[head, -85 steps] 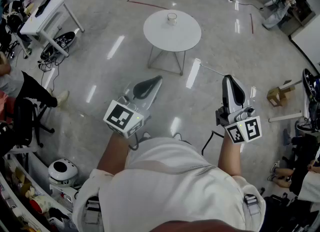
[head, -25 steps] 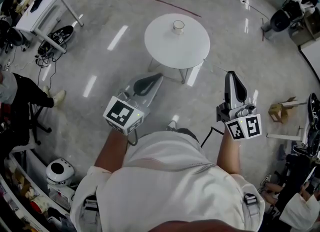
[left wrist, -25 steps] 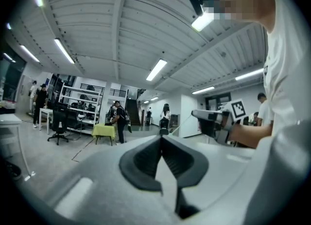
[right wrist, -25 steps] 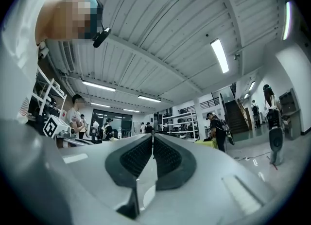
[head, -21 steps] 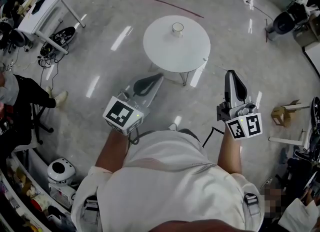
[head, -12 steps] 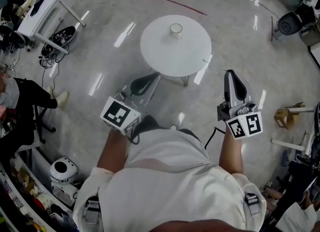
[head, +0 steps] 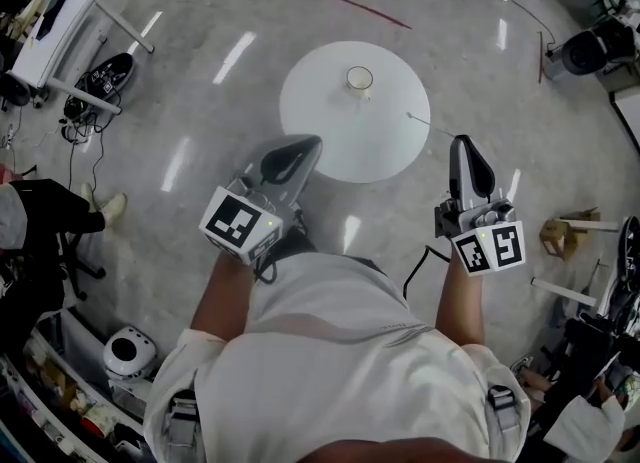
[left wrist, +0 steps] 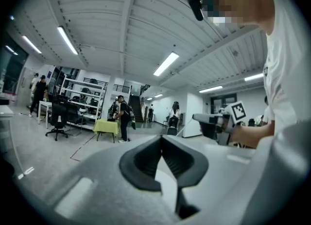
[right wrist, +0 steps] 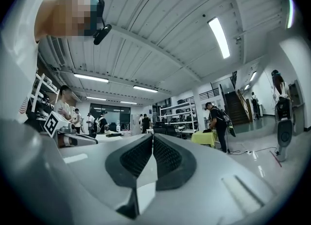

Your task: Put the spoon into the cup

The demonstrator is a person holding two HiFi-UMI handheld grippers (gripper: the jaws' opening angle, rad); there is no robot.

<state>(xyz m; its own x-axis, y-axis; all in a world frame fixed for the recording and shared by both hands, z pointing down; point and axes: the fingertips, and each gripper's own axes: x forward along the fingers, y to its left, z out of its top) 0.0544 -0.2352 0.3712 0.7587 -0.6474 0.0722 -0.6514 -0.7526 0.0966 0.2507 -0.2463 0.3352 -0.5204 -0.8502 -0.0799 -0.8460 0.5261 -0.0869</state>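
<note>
Head view: round table [head: 345,146], clear cup [head: 359,80]; left hand-held gripper [head: 308,141], right hand-held gripper [head: 463,141] closed.

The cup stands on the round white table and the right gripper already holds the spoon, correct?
No. The right gripper holds nothing: the right gripper view shows its jaws together with nothing between them. The cup does stand on the round white table.
</note>
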